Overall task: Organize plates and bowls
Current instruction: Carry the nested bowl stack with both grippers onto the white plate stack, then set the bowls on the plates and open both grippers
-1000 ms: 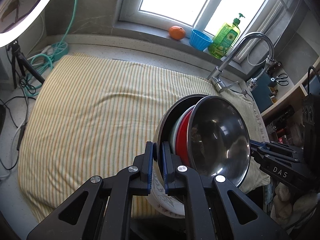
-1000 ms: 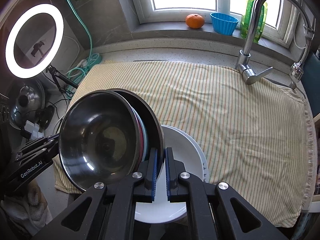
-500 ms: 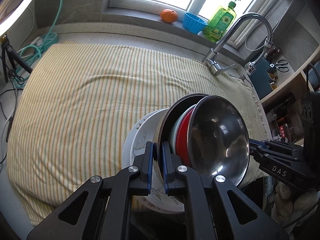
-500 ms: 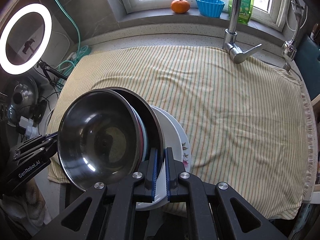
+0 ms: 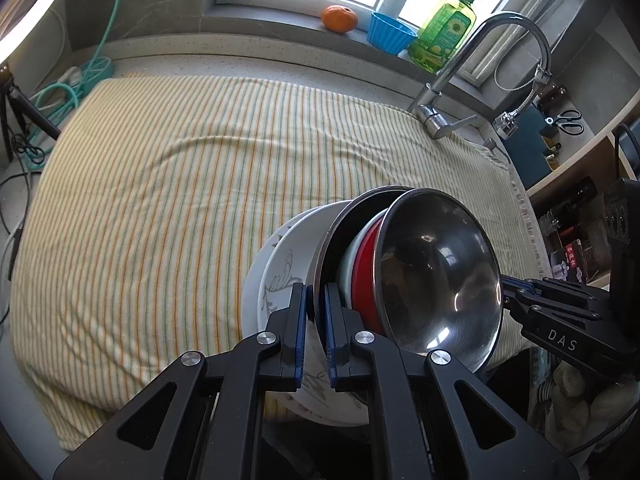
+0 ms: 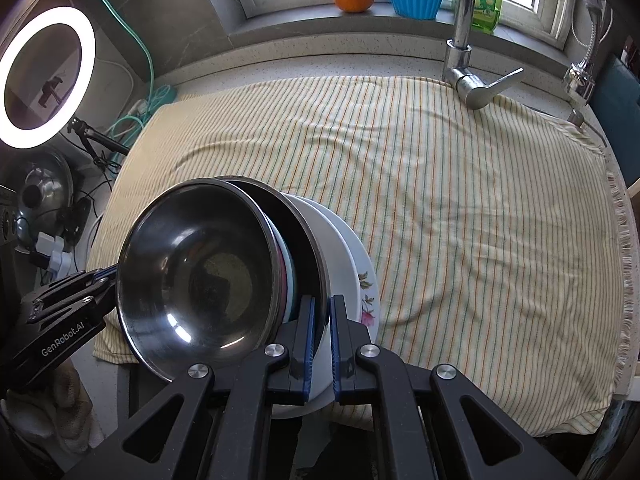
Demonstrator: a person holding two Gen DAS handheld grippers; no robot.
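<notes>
Both grippers carry one stack of dishes over the near edge of the striped cloth [image 5: 168,200]. The left gripper [image 5: 315,328] and the right gripper [image 6: 322,338] each pinch the rim of the dark pan [image 5: 336,248], which holds a red bowl [image 5: 366,268] and a steel bowl [image 5: 436,276], with white plates [image 5: 280,276] beneath.

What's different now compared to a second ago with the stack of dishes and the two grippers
The dish stack has been carried forward over the striped cloth, so more of the white plates shows above it. The left gripper and right gripper stay clamped on the rim; nothing was let go.
</notes>
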